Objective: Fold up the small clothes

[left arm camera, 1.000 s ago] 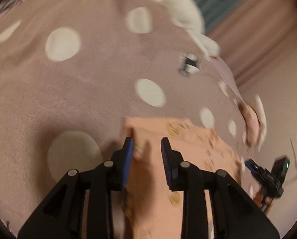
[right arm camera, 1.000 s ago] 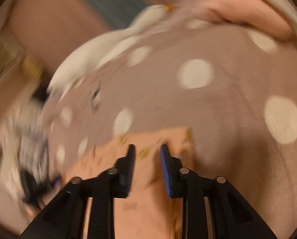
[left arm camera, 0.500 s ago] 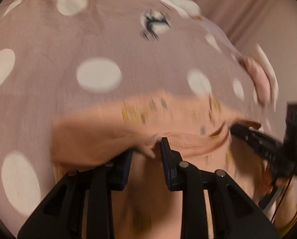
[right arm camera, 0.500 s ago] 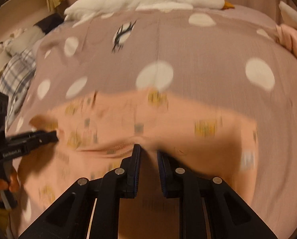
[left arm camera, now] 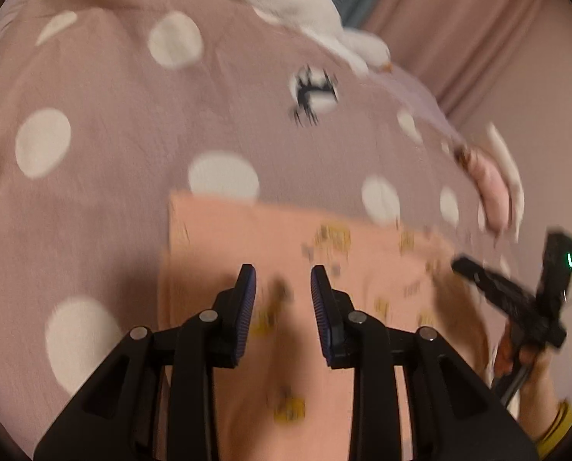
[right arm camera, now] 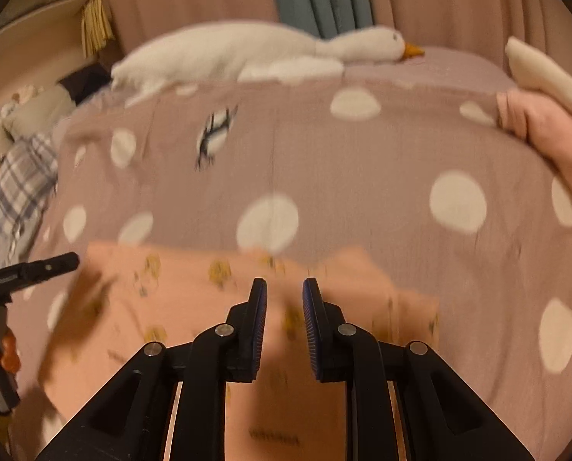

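A peach garment (left arm camera: pixel 324 238) with small yellow prints lies flat on the pink bedspread with white dots (left arm camera: pixel 113 192). My left gripper (left arm camera: pixel 282 271) hovers over the garment's left part, its jaws opening, no cloth pinched between them. In the right wrist view the same garment (right arm camera: pixel 178 292) spreads under my right gripper (right arm camera: pixel 284 283). Its jaws are closing to a narrow gap, and nothing is gripped. Each view shows the other gripper at the garment's far side: the right one (left arm camera: pixel 508 299) and the left one (right arm camera: pixel 36 272), both in a person's hand.
A white plush goose (right arm camera: pixel 247 53) lies along the far edge of the bedspread (right arm camera: pixel 362 176). Folded pink clothes (right arm camera: pixel 547 134) sit at the right edge, a plaid cloth (right arm camera: pixel 20 176) at the left. Pink and blue curtains hang behind.
Half a second ago both grippers pinched a raised edge of the garment. Now that edge has left the jaws and the garment lies flat under them.
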A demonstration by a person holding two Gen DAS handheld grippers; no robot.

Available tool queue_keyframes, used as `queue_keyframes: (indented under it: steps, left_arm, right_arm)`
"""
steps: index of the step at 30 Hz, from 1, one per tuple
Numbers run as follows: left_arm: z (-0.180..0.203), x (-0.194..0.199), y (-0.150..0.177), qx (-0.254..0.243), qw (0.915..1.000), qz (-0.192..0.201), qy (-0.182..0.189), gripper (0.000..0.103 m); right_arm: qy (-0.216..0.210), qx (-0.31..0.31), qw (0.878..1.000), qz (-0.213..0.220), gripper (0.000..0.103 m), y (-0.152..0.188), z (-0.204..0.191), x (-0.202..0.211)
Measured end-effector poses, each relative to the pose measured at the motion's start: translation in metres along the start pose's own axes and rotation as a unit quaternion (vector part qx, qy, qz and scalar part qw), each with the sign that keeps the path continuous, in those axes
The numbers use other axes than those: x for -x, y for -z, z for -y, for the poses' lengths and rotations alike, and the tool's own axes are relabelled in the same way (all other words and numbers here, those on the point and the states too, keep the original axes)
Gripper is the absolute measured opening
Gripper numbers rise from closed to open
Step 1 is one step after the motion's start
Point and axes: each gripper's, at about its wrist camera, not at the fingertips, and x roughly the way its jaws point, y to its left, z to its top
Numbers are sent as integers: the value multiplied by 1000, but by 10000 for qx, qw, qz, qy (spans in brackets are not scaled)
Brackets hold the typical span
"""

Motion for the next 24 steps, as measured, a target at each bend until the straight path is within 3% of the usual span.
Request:
queue_keyframes:
  steps: [3, 5, 7, 11, 13, 14, 15, 17, 20, 24]
  left_arm:
    - [3, -7, 29, -330, 9988, -299, -211, 29]
    - [0, -8, 43, -398, 9981, -399, -263, 29]
    - [-4, -1, 51, -366, 9985, -338, -222, 29]
    - [-17, 34, 70, -144, 9997, -194, -61, 29]
    - [-24, 50, 79, 5, 9999, -122, -24, 42]
    - [-30, 58, 83, 130, 9999, -85, -7, 62]
    - [-36, 67, 88, 275, 9996, -5, 10, 73]
    - [-43, 76, 96, 457, 9989, -20, 139, 74]
    - [-54, 70, 102, 886, 9939, -264, 595, 74]
    - [-53, 51, 101, 1322, 9815, -500, 1295, 73]
  right_arm:
    - [287, -207, 9976, -593, 20, 9, 15, -25]
    - [303, -437, 9974, -487, 18, 11, 28, -25]
    - [606, -665, 9952, -387, 17, 8, 39, -21]
    - [740, -785, 9937, -309, 18, 5, 41, -7]
    - [917, -560, 9941, -157, 19, 4, 31, 4]
    - [891, -448, 9950, -69, 22, 4, 24, 12]
    - [755, -415, 9963, -10, 25, 5, 22, 16]
    - [325, -408, 9986, 97, 39, 8, 10, 28]
    - [-275, -410, 9988, 24, 41, 17, -5, 31]
    - [-875, -527, 9940, -386, 41, 26, -23, 12]
